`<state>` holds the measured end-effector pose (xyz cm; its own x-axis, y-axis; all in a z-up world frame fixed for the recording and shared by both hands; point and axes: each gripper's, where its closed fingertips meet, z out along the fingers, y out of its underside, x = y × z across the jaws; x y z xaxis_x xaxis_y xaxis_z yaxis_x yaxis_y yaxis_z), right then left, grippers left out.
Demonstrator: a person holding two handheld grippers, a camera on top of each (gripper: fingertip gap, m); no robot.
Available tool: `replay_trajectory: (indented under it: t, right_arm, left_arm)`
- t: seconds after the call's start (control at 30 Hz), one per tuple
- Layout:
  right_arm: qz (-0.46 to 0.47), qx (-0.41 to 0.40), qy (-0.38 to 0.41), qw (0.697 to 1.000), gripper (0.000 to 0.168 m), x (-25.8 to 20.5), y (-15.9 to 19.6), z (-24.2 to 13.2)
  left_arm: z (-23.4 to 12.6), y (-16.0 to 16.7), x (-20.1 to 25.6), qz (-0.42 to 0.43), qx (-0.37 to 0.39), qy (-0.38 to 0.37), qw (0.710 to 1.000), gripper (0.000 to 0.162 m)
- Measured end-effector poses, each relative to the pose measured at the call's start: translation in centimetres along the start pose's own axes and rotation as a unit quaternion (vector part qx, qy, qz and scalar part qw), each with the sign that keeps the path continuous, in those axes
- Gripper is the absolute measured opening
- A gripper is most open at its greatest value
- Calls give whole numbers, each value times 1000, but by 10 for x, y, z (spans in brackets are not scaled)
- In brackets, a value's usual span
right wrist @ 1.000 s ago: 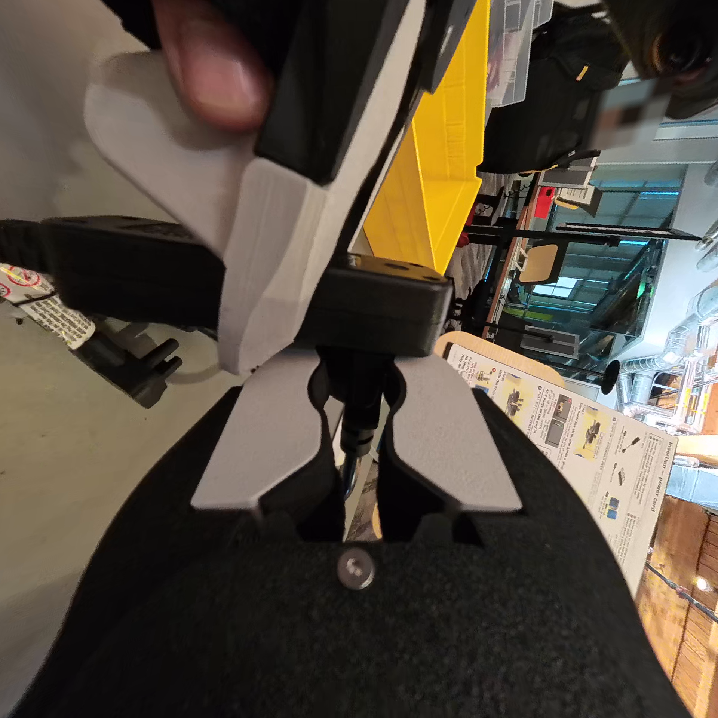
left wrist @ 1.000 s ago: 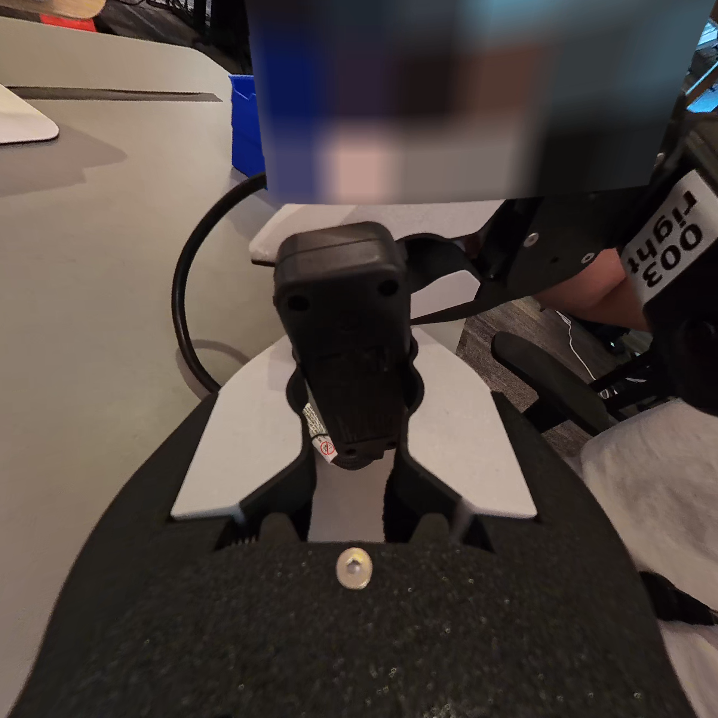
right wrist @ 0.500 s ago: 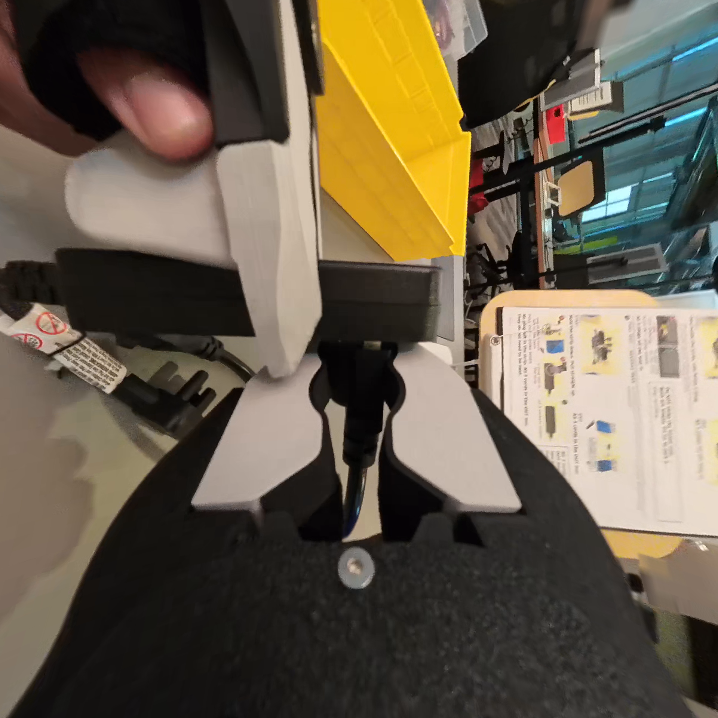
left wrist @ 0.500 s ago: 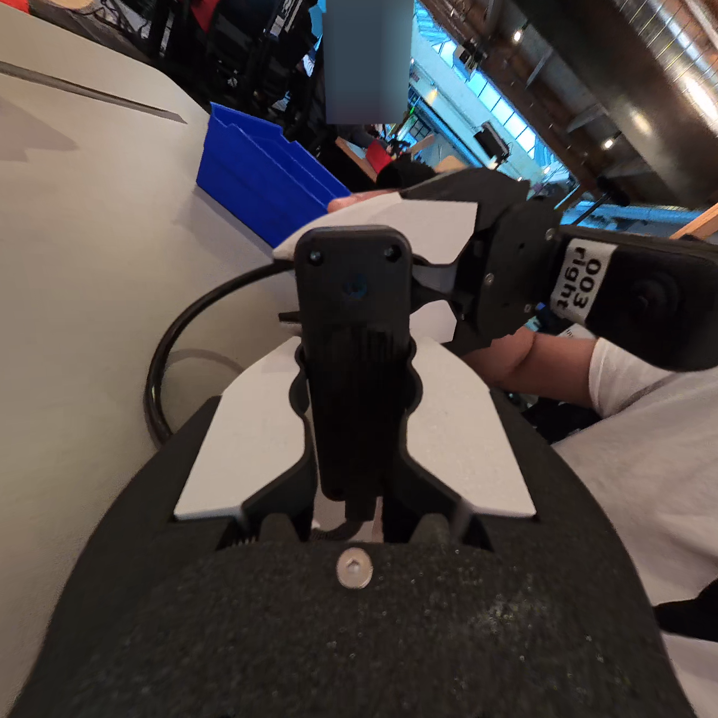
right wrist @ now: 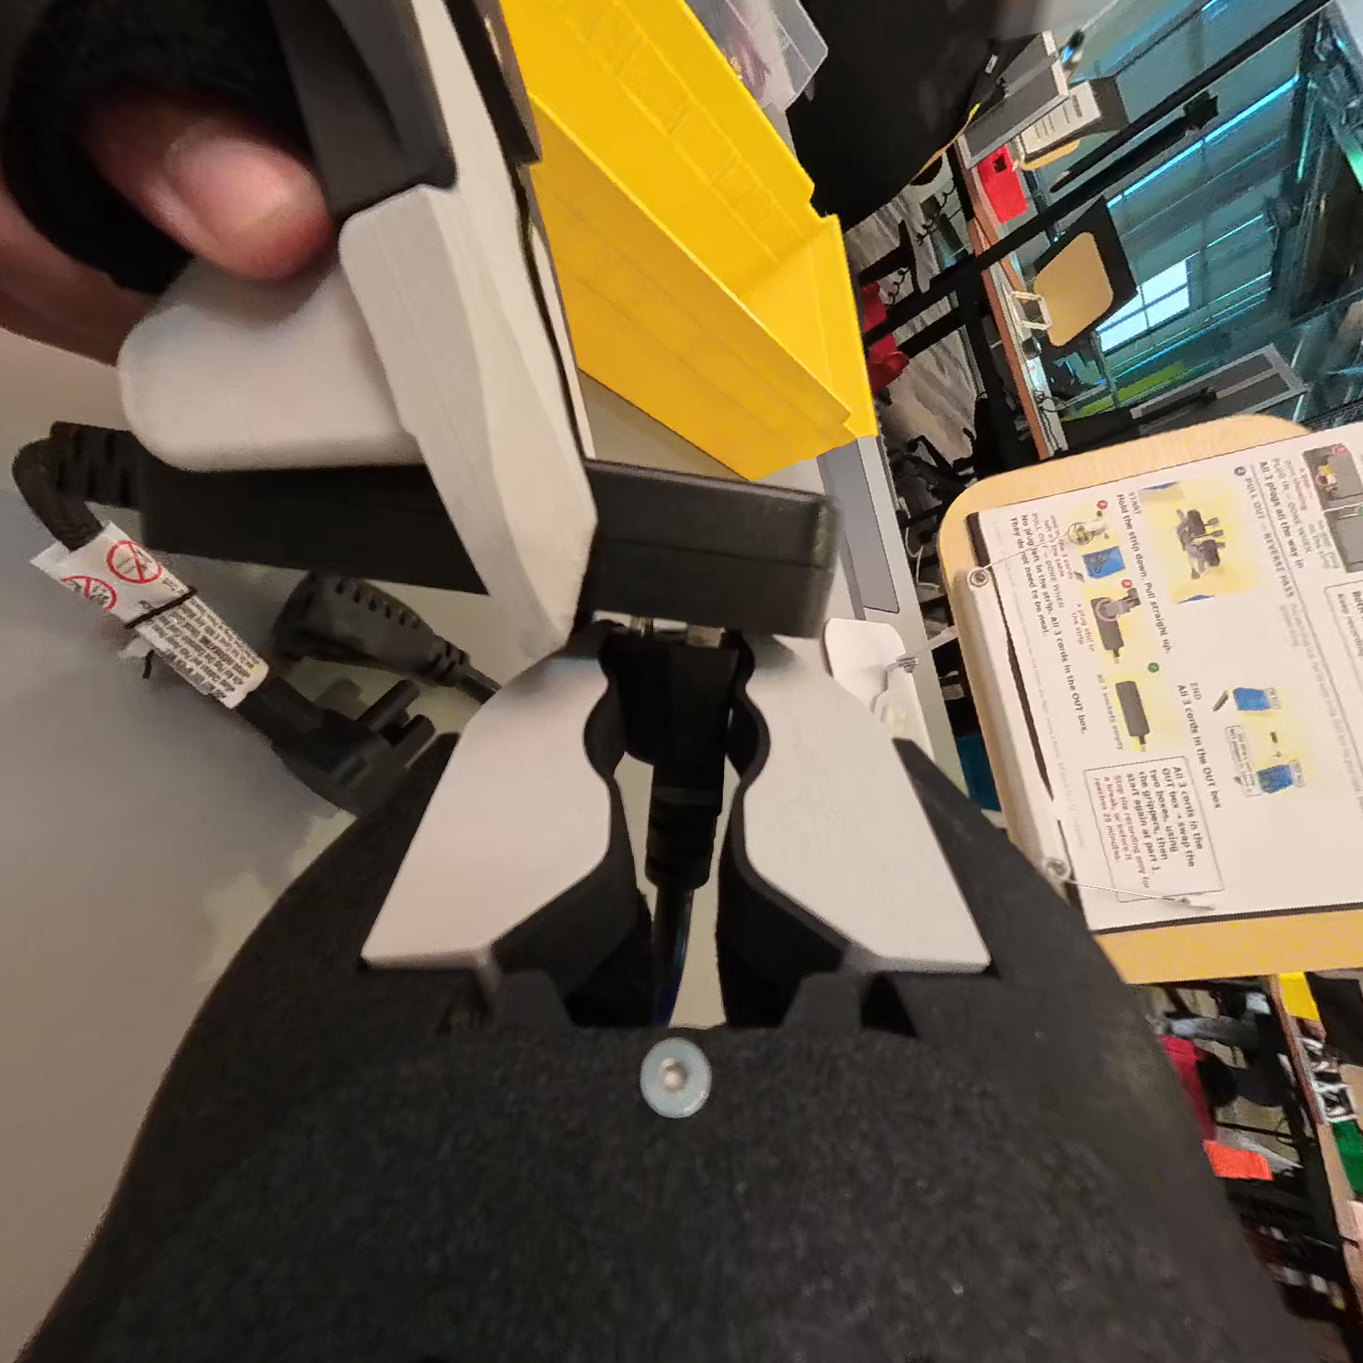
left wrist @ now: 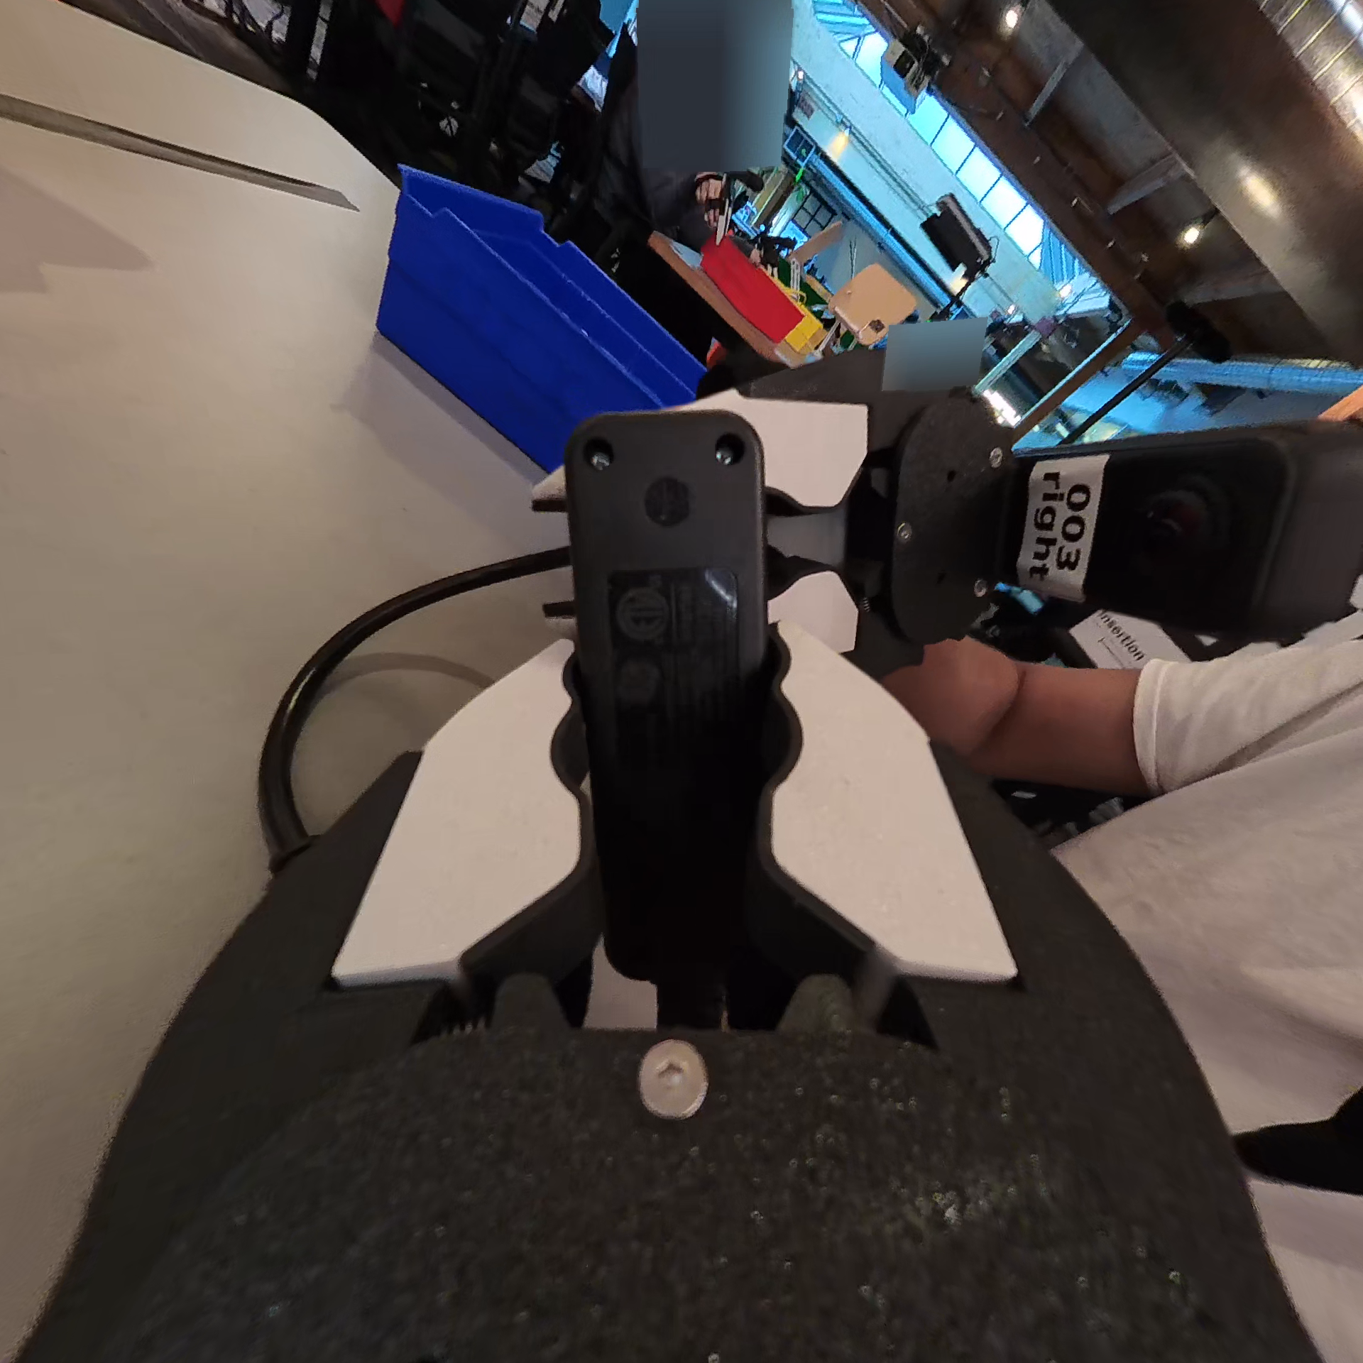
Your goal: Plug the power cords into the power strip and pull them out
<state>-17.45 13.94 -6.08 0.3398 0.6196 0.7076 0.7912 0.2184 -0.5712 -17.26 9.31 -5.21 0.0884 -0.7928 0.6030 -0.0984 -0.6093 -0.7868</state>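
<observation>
My left gripper (left wrist: 671,653) is shut on a black power strip (left wrist: 664,516), held upright above the table with its screwed back toward the camera. My right gripper (right wrist: 671,664) is shut on a black plug (right wrist: 675,723) set against the strip's socket face (right wrist: 708,546). A thin strip of metal prongs shows between plug and strip. The right gripper (left wrist: 807,538) comes in from the right in the left wrist view. A left finger (right wrist: 479,442) clamps the strip's side. The plug's cord (left wrist: 354,664) loops over the table.
Two loose black plugs (right wrist: 347,745) and the strip's tagged cable (right wrist: 147,612) are below the strip, over the grey table (left wrist: 147,516). A blue bin (left wrist: 516,324) and a yellow bin (right wrist: 701,258) stand behind. An instruction sheet on a wooden board (right wrist: 1180,664) is to the right.
Both grippers have tilted together, keeping the plug at the strip. The strip sits deeper between the left fingers. A sliver of prongs now shows at the socket face.
</observation>
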Motion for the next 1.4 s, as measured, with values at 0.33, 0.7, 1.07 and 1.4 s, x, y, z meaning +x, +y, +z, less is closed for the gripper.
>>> replay_trajectory:
  t: [0.33,0.7,1.07,1.4]
  right_arm:
    - [-116,-62,32,991,24,1,0,-4]
    - [-198,-32,94,975,26,-1,-29,-19]
    - [-184,-26,112,976,23,0,-21,-24]
    - [-182,-5,90,979,23,-6,-17,-26]
  left_arm:
    - [2,0,-1,47,-7,-32,998,47]
    - [-16,-16,20,103,28,-15,994,44]
    - [-8,-15,24,149,39,-33,987,44]
    - [-6,-9,23,124,27,-1,992,44]
